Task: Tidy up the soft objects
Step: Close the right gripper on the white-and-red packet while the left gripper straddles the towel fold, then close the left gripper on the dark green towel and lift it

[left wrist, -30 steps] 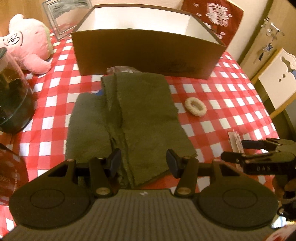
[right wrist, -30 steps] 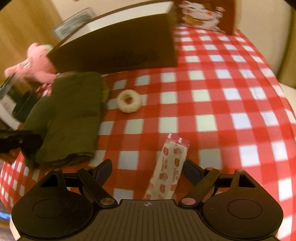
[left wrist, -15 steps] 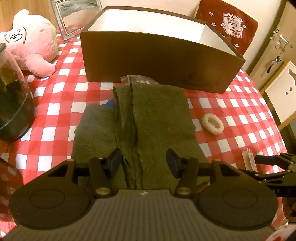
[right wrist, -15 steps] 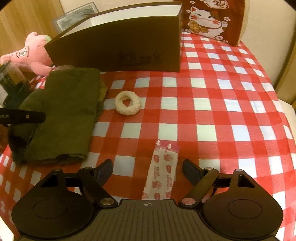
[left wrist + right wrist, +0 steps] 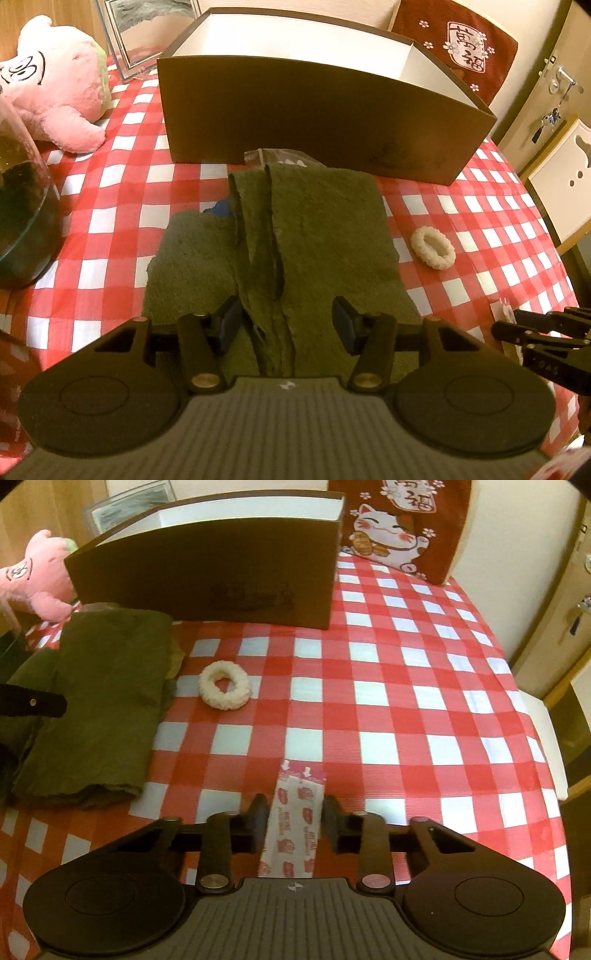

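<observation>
Brown box — white interior, contents not visible. Left gripper — jaws spread, straddling the folded green towel on the checked cloth. Right gripper — jaws part-closed beside the pink packet, contact unclear.

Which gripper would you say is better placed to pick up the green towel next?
Left. The left gripper is open right over the green towel, while the right gripper straddles the small packet.
</observation>
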The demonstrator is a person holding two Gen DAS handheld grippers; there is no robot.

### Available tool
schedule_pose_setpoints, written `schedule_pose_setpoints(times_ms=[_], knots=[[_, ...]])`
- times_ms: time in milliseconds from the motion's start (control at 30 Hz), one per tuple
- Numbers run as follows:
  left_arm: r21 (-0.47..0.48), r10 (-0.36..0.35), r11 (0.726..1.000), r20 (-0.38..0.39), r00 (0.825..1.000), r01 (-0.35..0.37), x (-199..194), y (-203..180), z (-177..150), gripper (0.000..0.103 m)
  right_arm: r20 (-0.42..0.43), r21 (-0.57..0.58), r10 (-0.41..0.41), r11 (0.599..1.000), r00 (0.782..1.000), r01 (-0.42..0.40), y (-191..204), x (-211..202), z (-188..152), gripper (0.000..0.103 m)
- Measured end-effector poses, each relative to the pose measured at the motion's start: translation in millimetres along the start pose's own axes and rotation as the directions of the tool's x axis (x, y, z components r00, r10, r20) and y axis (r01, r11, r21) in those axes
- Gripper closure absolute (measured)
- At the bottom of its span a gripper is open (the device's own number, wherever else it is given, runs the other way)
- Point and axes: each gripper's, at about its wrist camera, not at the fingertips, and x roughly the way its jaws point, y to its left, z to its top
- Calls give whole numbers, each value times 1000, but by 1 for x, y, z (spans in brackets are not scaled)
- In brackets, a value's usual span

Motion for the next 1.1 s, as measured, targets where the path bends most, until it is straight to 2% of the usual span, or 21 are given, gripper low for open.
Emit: schedule_pose_setpoints(times_ms=[233,433,600,733,833,867,900,933,967,1033,1100], knots=[[4,-7,1000,9,1000,7,4,3,6,52,6,60,19,998,1000,-20,-10,-3,3,74],[-9,-21,1000,2,1000,21,12,10,13,49,27,96,2,995,1000,-5,-17,-8,7,74],[-35,-53,998,-9,999,53,22,18,14,44,26,122,-4,992,1000,1,-23,-7,9,73],[-44,-75,996,-17,997,74,34,19,13,45,23,135,-3,991,1000,-1,-24,-7,9,73],[-32,-94,995,-13,995,94,33,16,13,59,21,139,-5,990,1000,2,-24,-6,9,73],[-25,-92,995,-6,996,92,31,15,13,68,21,141,-4,990,1000,1,-25,-7,9,73],[-18,-90,996,4,996,90,27,14,13,73,21,144,-3,990,1000,0,-25,-7,9,73],[-17,-94,995,13,995,95,23,15,12,85,22,147,-3,989,1000,0,-24,-7,9,73],[-24,-105,994,18,994,106,20,17,12,92,22,149,-4,989,1000,1,-24,-7,9,73],[-42,-141,989,23,990,142,16,21,10,92,25,153,-6,988,1000,2,-25,-8,9,73],[-59,-132,989,10,991,133,21,24,9,86,26,159,-7,987,1000,3,-26,-9,9,73]])
